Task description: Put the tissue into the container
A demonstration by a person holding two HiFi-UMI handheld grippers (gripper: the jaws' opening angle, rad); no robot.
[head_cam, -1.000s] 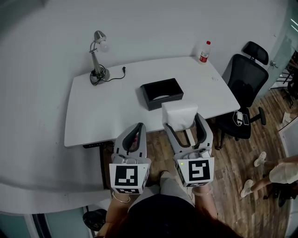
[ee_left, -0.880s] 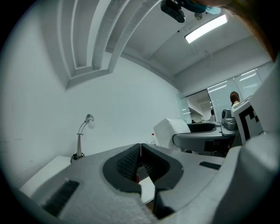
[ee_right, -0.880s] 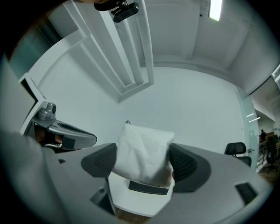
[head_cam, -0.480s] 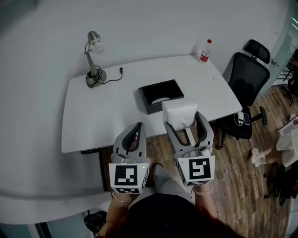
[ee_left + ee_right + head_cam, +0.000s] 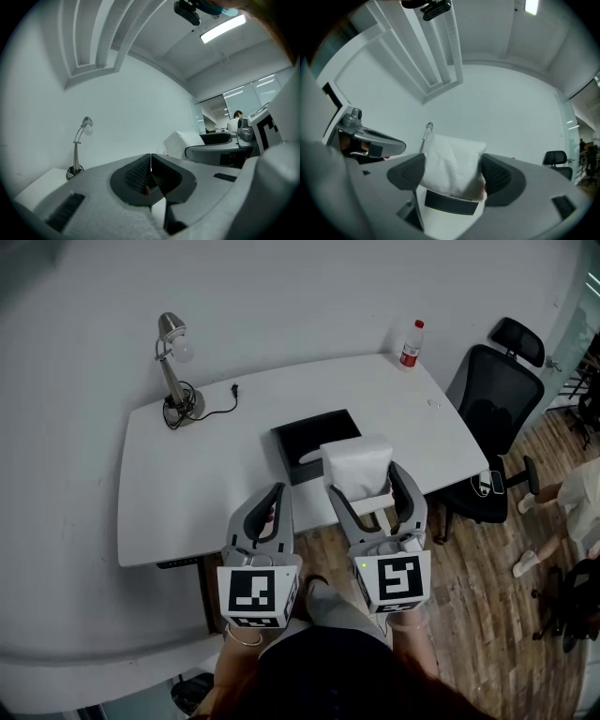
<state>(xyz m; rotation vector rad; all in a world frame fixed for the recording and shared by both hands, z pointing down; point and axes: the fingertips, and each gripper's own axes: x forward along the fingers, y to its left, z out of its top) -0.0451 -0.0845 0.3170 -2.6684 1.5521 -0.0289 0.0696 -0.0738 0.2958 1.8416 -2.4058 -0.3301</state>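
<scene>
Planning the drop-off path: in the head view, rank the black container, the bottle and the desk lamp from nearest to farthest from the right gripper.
From the right gripper, holding the tissue:
1. black container, just ahead, slightly left.
2. bottle, far back, right side.
3. desk lamp, far back, left side.

I saw a white table (image 5: 187, 484) against a plain wall. A lamp (image 5: 172, 371) stood at its far left corner, its cord curling round the base and ending in a plug (image 5: 233, 390) that lay on the tabletop. A bottle (image 5: 410, 344) with a red cap stood at the far right corner. A black chair (image 5: 491, 399) sat just beside the table's right end on a wood floor (image 5: 478, 596), with small items on its seat that I couldn't identify. A person (image 5: 572, 498) showed partly at the right edge.
</scene>
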